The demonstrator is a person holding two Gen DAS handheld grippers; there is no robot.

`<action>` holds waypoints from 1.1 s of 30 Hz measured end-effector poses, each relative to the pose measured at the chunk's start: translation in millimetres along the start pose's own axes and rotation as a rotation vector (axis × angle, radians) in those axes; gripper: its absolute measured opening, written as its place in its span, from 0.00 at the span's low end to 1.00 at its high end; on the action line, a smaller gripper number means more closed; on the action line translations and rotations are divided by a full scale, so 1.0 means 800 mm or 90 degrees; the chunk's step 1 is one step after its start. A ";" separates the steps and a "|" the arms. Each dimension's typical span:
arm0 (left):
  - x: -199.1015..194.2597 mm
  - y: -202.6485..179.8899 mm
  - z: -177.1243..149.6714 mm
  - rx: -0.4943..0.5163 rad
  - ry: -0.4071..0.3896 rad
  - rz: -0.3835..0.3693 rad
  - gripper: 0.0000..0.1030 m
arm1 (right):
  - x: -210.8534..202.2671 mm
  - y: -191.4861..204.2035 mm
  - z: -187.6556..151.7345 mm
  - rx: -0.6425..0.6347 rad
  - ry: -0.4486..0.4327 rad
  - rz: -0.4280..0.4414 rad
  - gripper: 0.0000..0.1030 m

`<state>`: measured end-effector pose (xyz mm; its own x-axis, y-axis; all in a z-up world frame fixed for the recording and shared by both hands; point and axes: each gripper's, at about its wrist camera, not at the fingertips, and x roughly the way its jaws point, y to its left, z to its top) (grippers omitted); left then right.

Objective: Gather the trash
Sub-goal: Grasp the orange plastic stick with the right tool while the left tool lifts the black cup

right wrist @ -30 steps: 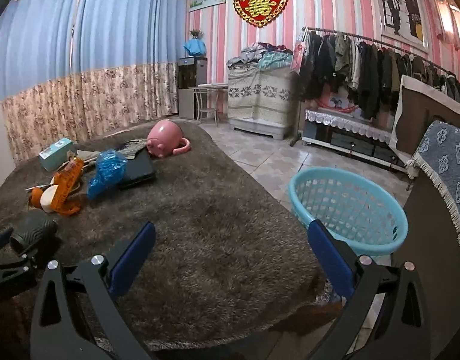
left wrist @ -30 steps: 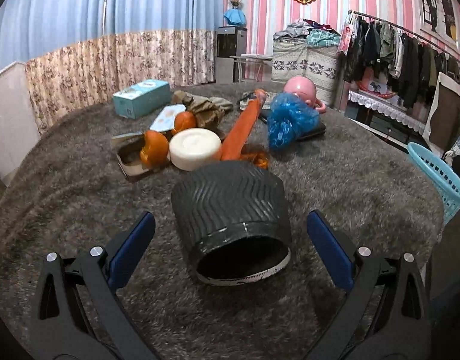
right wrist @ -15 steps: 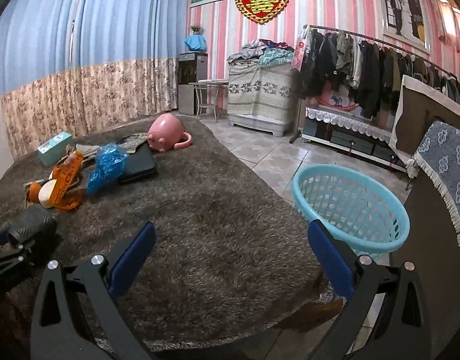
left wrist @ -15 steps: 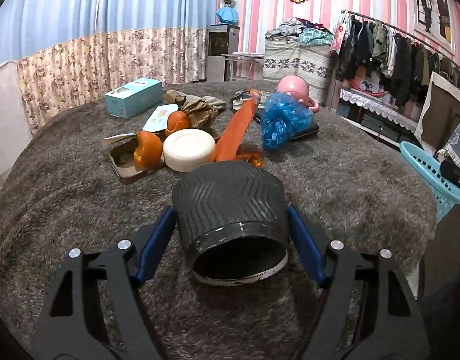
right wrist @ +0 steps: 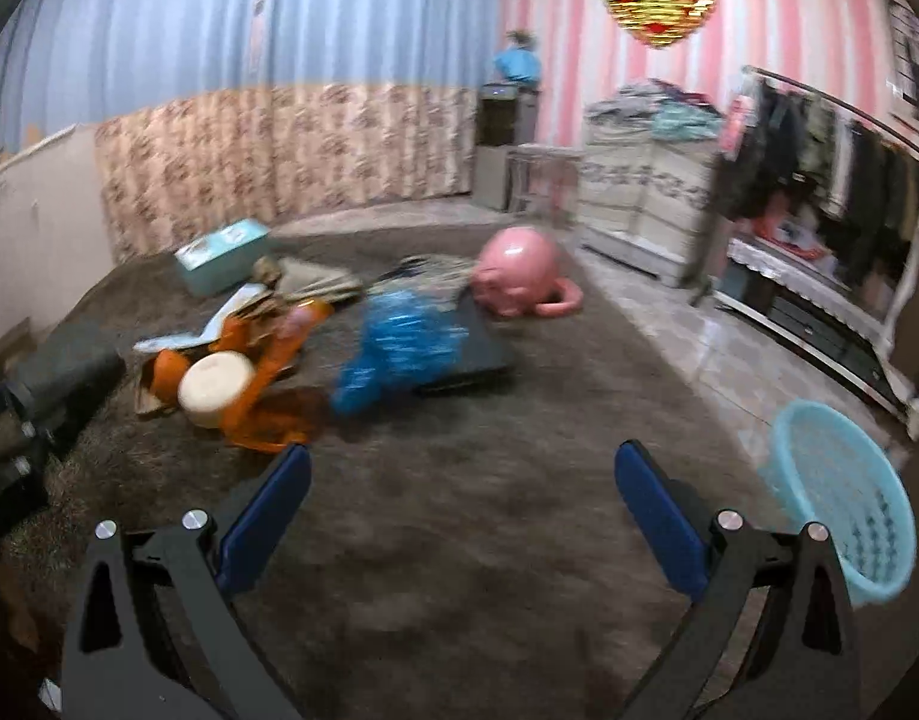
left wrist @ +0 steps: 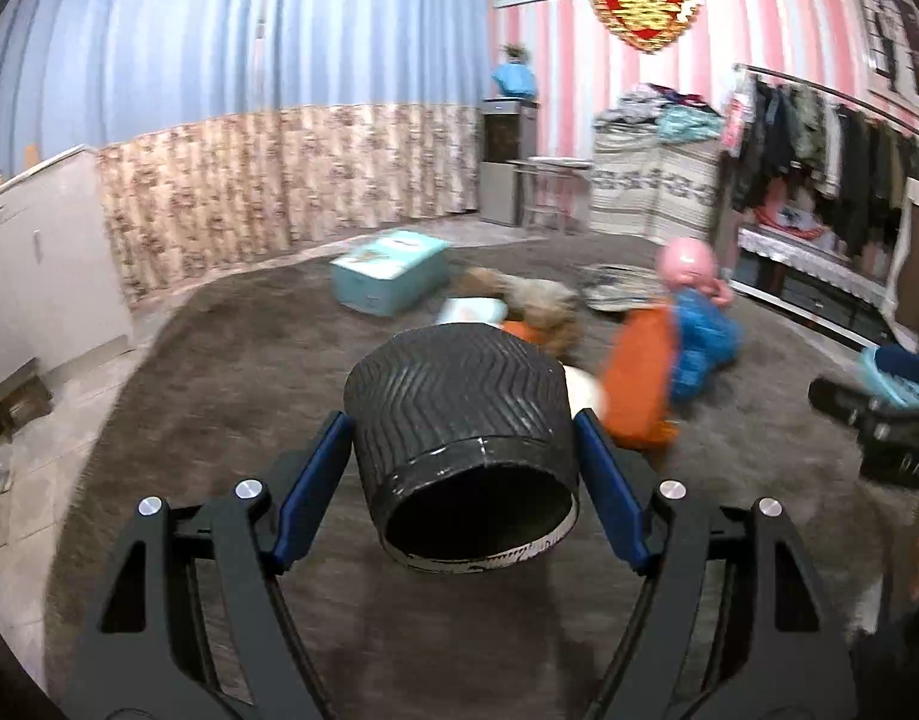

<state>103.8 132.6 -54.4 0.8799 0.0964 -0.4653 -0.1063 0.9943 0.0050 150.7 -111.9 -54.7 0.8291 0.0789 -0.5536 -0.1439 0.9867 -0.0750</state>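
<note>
While both views blur with motion, my left gripper (left wrist: 459, 468) is clamped on the black ribbed cup (left wrist: 459, 420): both blue pads press its sides, open mouth facing my camera, cup lifted clear of the brown shag cloth (left wrist: 219, 396) covering the table. My right gripper (right wrist: 462, 516) stands released, jaws wide, nothing between them, over bare cloth near the table's right edge. Remaining litter clusters toward the far middle of the table: crumpled blue plastic bag (right wrist: 399, 348), orange wrapper (right wrist: 267, 384) touching a round white lid (right wrist: 213, 390), teal box (right wrist: 222, 255) at the far left. A pink piggy bank (right wrist: 516, 276) sits toward the far right edge. The light-blue basket (right wrist: 843, 516) sits off the table's right edge, lower down.
</note>
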 end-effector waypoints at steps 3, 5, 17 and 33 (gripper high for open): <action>0.007 0.042 0.002 -0.020 0.002 0.041 0.72 | 0.025 0.029 0.001 -0.020 0.019 0.026 0.96; 0.010 0.065 0.000 -0.032 0.003 0.063 0.72 | 0.044 0.049 0.003 -0.024 0.037 0.057 0.96; 0.043 0.103 -0.014 -0.090 0.037 0.078 0.72 | 0.097 0.108 0.009 -0.062 0.095 0.155 0.48; 0.014 0.046 0.009 -0.034 0.009 0.071 0.72 | 0.032 0.021 0.019 -0.001 0.026 0.202 0.09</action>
<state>113.1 170.9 -53.5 0.8546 0.2055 -0.4770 -0.2285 0.9735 0.0099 177.9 -91.5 -57.7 0.7206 0.3771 -0.5818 -0.3931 0.9135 0.1052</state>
